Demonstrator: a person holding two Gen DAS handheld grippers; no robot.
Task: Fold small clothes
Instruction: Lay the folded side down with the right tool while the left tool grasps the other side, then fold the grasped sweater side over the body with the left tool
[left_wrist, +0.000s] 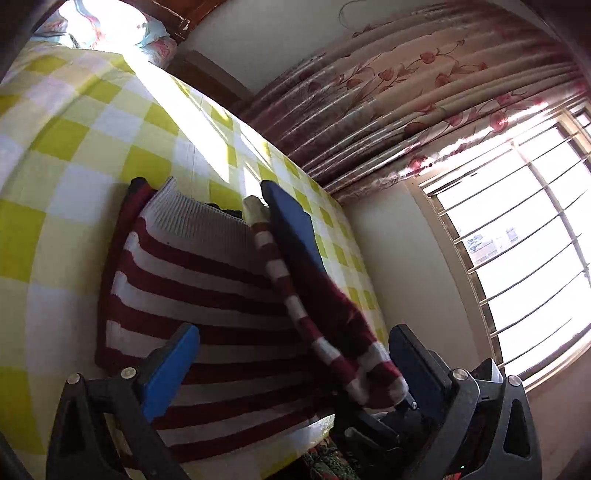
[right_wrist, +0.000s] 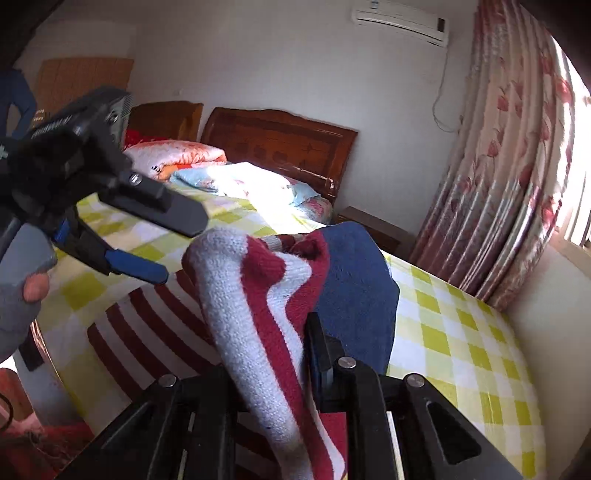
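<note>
A small red-and-white striped knit sweater (left_wrist: 207, 280) with a blue panel (left_wrist: 295, 225) lies on the yellow checked bedsheet (left_wrist: 74, 155). My left gripper (left_wrist: 291, 354) is open above the sweater's lower part, its blue fingers (left_wrist: 173, 365) apart with nothing between them. In the right wrist view my right gripper (right_wrist: 273, 369) is shut on a bunched striped fold of the sweater (right_wrist: 251, 317), lifted off the bed, with the blue panel (right_wrist: 354, 291) behind it. The left gripper (right_wrist: 147, 243) shows there at the left, open, over the striped body.
The bed's wooden headboard (right_wrist: 280, 144) and pillows (right_wrist: 236, 177) are at the far end. A floral curtain (right_wrist: 506, 177) and a barred window (left_wrist: 517, 236) lie along the bed's right side. A nightstand (right_wrist: 373, 225) stands beside the headboard. The bed edge is near me.
</note>
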